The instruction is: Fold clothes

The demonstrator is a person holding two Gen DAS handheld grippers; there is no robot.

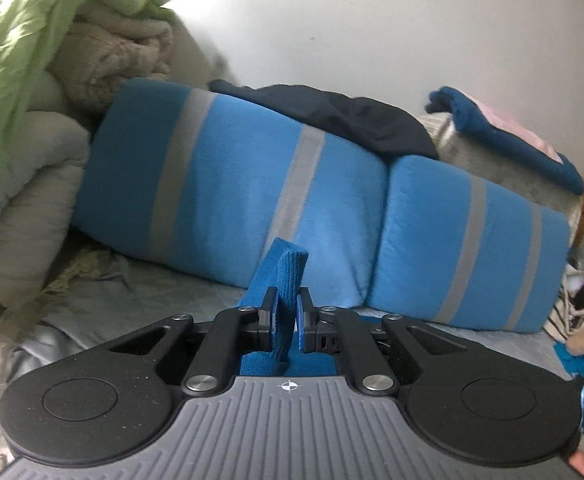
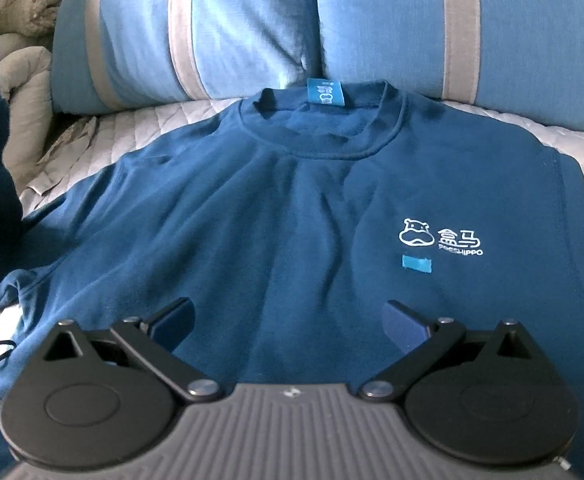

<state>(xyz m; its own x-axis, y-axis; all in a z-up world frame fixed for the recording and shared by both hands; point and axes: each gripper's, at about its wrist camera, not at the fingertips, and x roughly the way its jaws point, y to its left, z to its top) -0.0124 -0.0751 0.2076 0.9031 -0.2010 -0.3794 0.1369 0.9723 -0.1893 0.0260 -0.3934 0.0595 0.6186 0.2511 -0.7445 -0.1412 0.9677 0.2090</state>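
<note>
Your left gripper [image 1: 286, 316] is clamped on a blue sweatshirt fold [image 1: 287, 280]. Your right gripper [image 2: 289, 320] hangs wide, empty, over the sweatshirt [image 2: 251, 208] lying flat near two striped cushions [image 2: 219, 28]. Chest logo [image 2: 440, 238]: hippo, "盒马"; smaller lettering blurred.

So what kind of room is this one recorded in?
Most likely a bedroom, with the work done on a bed. Two blue pillows with grey stripes lie against a white wall, bulky folded duvets are piled beside them, and the blue sweatshirt lies spread on a quilted cover.
</note>
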